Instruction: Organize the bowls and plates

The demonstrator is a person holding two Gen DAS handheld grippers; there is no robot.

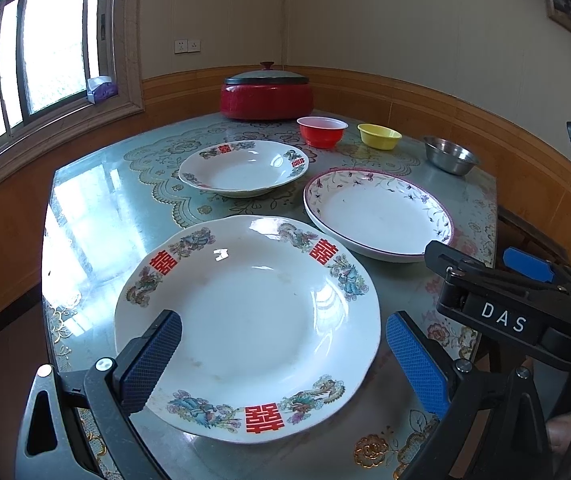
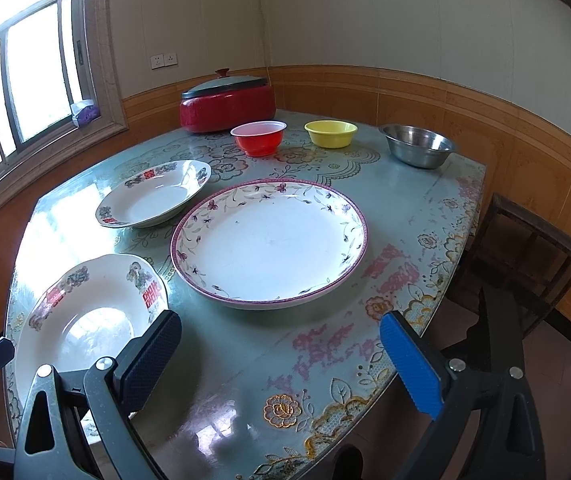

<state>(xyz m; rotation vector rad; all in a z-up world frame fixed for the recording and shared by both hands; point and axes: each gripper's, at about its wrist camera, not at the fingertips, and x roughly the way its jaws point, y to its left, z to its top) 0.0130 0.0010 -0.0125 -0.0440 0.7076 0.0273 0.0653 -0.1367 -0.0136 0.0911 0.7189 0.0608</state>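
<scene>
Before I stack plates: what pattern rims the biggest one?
Purple flowers and vines, pink edge, on the large floral plate; right wrist view.

At the far edge of your glass-topped table with the floral teal cloth [image 2: 425,216] stands a round red cooking pot with a grey lid and red knob [image 1: 266,94]. On the windowsill lies a purple tissue pack [image 1: 101,89], and a dark wooden stool [image 2: 525,256] stands beside the table.
</scene>
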